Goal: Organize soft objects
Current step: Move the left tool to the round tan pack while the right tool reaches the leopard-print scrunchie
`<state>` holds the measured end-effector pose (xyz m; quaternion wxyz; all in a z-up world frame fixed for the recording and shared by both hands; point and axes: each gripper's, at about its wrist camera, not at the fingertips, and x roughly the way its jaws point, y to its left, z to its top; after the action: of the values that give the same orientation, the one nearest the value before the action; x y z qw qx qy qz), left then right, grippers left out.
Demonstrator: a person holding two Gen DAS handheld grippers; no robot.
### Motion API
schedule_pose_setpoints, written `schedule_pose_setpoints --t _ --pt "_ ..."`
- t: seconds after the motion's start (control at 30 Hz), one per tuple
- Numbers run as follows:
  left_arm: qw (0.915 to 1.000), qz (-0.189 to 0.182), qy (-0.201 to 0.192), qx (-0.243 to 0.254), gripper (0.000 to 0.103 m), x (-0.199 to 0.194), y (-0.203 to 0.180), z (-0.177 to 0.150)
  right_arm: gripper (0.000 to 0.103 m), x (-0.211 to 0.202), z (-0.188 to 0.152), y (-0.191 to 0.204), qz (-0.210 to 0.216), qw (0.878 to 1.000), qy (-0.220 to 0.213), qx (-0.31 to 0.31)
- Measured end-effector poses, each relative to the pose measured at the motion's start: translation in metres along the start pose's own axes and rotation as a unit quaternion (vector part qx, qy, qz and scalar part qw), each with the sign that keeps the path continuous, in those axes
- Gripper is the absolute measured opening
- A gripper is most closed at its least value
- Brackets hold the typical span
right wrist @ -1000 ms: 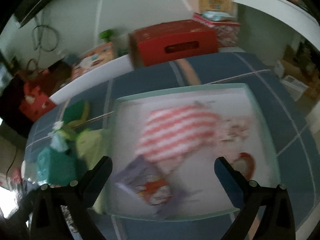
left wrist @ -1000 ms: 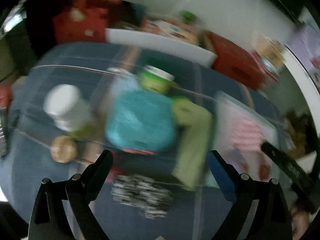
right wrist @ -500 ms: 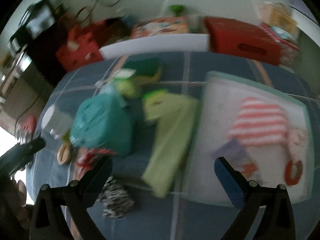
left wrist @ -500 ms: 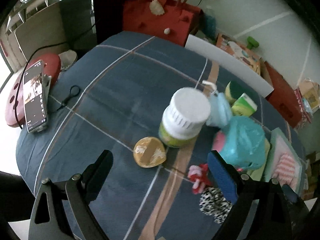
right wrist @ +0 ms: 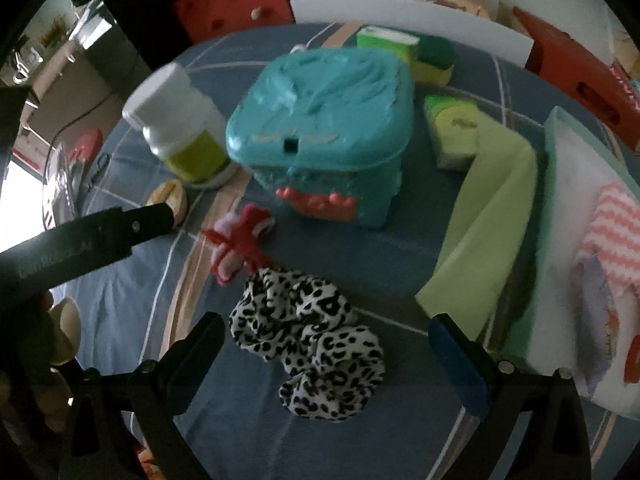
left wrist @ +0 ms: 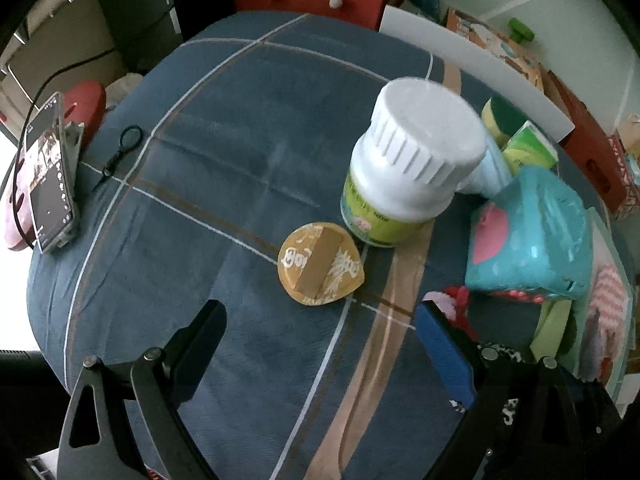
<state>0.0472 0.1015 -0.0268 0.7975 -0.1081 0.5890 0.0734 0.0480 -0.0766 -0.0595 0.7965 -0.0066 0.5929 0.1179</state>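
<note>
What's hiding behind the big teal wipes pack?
Behind the soft teal wipes pack peek a green-topped box and a yellow sponge with a dark green top. Their lower parts are covered by the pack, so anything tucked there stays unseen.

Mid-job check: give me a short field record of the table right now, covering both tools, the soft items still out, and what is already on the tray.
left tool: open, empty, over the blue cloth near the orange lid
right tool: open, empty, leopard scrunchie between its fingers, not gripped
soft items still out: leopard scrunchie; red-pink bow; green cloth; sponges
on tray: pink striped cloth
hard items: white-capped bottle; teal container
</note>
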Motion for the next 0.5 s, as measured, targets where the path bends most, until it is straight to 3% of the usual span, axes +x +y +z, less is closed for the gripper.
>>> schedule_pose_setpoints --t 0.33,0.5 --pt "0.9999 -0.008 0.012 0.0 0.095 0.009 0.001 0.005 0.103 0.025 -0.007 0.025 -0.001 0.999 0.029 -0.028" --pt "0.9998 -0.004 0.021 -0.002 0.095 0.022 0.005 0.011 0.103 0.036 -0.009 0.03 -0.026 0.998 0.037 -0.034"
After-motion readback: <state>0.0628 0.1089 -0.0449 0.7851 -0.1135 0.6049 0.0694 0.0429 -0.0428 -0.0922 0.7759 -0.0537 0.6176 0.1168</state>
